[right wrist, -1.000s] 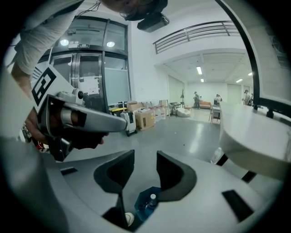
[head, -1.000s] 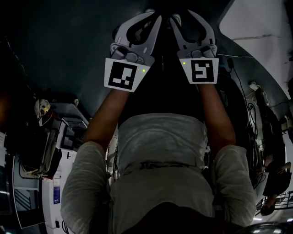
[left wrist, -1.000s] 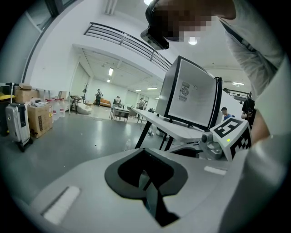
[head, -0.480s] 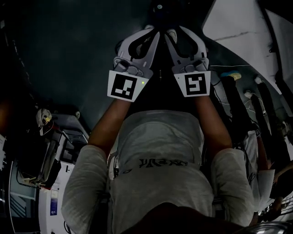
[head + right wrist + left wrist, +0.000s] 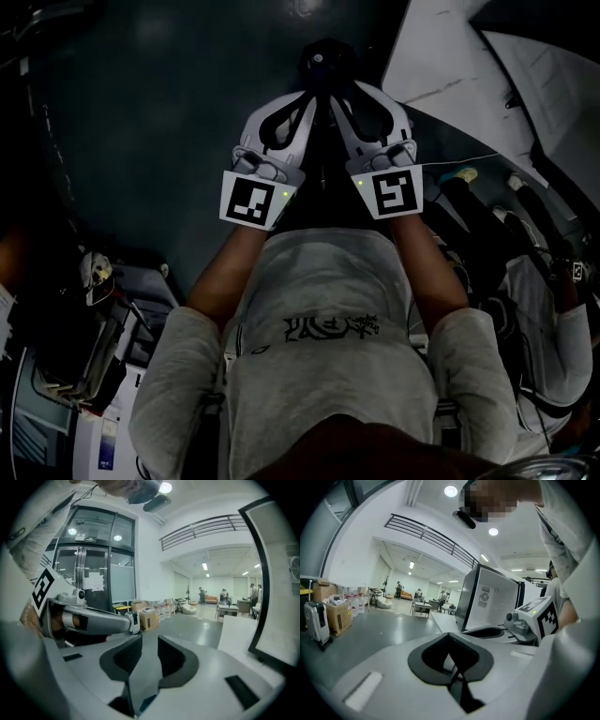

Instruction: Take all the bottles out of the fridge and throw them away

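Note:
No bottle shows in any view. Both grippers are held up side by side in front of the person. My left gripper (image 5: 312,94) (image 5: 447,635) is shut, its dark pads meeting with nothing between them. My right gripper (image 5: 343,94) (image 5: 149,637) is open: a narrow gap stands between its pads, which have just been closing on nothing. Each gripper shows in the other's view, the right gripper (image 5: 534,620) at the right and the left gripper (image 5: 89,618) at the left. A tall dark cabinet with a white front (image 5: 492,603), perhaps the fridge, stands ahead to the right.
A white dark-edged panel (image 5: 276,573) rises close on my right. Cardboard boxes (image 5: 149,618) and a suitcase (image 5: 316,623) stand along the left wall. Tables and people (image 5: 423,606) are far down the grey-floored hall. The head view is dark, with a white panel (image 5: 469,66) at upper right.
In the head view both grippers have drawn closer together and sit lower in the picture. The white panel at upper right has come further into view.

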Tool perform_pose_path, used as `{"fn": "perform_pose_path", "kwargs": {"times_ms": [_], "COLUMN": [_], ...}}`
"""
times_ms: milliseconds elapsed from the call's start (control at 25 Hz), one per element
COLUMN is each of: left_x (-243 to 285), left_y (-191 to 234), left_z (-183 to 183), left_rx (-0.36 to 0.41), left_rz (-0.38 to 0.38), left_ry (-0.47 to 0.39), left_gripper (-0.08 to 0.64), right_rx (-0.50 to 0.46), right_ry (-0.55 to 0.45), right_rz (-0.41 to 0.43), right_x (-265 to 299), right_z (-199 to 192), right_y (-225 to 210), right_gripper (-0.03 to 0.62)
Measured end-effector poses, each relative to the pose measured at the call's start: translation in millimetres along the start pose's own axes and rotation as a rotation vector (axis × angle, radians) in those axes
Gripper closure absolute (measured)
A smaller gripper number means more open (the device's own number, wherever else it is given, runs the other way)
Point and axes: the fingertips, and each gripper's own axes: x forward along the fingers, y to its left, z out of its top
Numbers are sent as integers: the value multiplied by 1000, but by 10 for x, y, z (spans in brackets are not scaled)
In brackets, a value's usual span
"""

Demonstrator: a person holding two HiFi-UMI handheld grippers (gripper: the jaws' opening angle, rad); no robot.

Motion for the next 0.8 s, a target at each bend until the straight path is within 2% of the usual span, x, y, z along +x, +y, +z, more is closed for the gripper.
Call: {"fn": "perform_pose_path", "kwargs": {"times_ms": [360,800], "left_x": [-171,-464], "left_y": [-182,-642], "left_z": [716,1624], "left_rx": [14,83], "left_rz": [-16,-84], "left_ry": [-36,-123], "left_gripper": [551,551], "right_rx": [45,37], "right_ry": [-47,-89], "right_rz": [-14,-35], "right_x": [-293,-831], "right_z": [808,1783], "right_y": [-106,-121], "right_gripper": [506,531]}}
